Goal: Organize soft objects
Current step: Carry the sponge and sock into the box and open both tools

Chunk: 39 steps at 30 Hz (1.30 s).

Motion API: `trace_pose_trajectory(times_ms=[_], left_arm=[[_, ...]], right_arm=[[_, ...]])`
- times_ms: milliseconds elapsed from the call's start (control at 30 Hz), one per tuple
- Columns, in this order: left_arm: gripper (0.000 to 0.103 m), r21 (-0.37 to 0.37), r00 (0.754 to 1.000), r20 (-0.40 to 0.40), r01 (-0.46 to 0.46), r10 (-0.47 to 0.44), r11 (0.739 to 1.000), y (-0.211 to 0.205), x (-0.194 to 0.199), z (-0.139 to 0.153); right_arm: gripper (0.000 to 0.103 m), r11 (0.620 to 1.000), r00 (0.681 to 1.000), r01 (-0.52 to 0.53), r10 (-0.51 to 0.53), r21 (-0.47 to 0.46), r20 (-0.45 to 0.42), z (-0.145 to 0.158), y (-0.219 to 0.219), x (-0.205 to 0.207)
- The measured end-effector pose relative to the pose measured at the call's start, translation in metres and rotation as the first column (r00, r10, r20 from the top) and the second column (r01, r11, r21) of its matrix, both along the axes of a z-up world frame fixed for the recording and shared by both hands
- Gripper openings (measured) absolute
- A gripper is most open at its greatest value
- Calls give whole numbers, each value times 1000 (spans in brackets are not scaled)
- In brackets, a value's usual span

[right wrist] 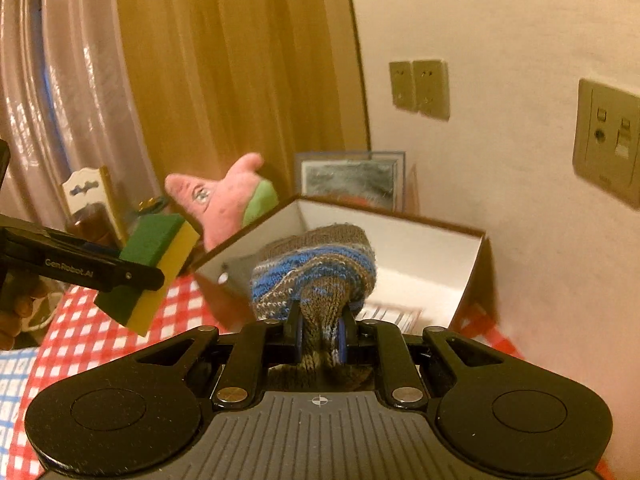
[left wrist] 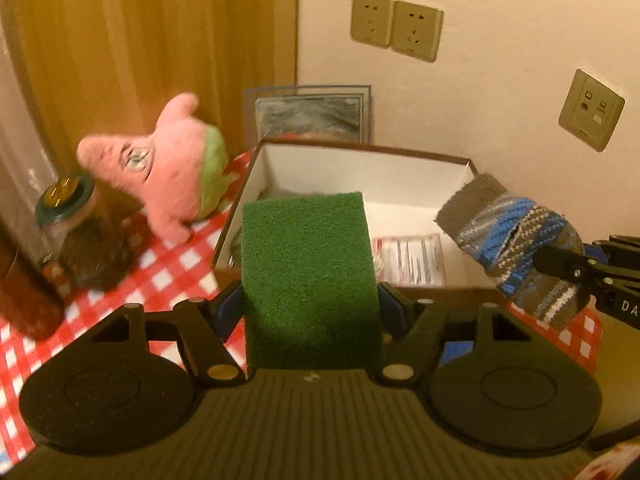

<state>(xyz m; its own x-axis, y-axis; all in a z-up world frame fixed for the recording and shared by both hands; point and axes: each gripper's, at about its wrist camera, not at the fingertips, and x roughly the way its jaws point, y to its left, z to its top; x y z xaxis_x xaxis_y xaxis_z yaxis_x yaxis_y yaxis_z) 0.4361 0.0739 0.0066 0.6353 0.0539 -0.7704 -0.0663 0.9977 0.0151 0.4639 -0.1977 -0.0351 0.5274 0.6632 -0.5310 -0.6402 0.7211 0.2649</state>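
At the far left a glass jar with a dark green lid (left wrist: 64,200) stands on the red-and-white checked cloth (left wrist: 176,268) covering the counter, and just beside it a pink star-shaped plush toy with green shorts (left wrist: 168,172) sits against the left outer wall of the open white-lined cardboard box (left wrist: 360,168). The left gripper (left wrist: 310,300) is clamped on a rectangular kitchen sponge, green scouring pad over yellow foam (left wrist: 308,276), and holds it off the cloth in front of the box's near wall. Farther right, the right gripper (right wrist: 320,332) is nearly closed, pinching the gathered middle of a knitted grey-and-blue striped sock (right wrist: 316,268), which hangs clear of the counter at the box's front right corner. Inside, the box holds only a printed paper sheet (left wrist: 408,258) that can be made out. Both soft items seem to be in the carry stage, lifted and aimed at the box. The next move likely calls for bringing each one over the rim above the open interior, then parting the gripper so it drops in; the plush toy is not yet collected
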Motion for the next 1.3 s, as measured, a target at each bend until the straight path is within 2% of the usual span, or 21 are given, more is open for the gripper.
trace_pose_trajectory(times_ms=[300,700,1133,1300], left_arm=[[69,22,998,-11,56,-56,998,-14,58,-8],[69,63,995,-68,84,-80,994,-22,129,-42],[69,71,987,-120,112,-103,991,-29,176,-76],[69,62,987,-118,114,-106,992,-28,188,-84]], right_arm=[[16,998,999,52,-52,-24,15,-3,8,47],[16,995,998,56,-56,-81,4,-26,26,93],[16,991,997,61,-66,-118,-35,-54,34,130],[16,990,997,63,-68,-124,-44,-60,36,139]])
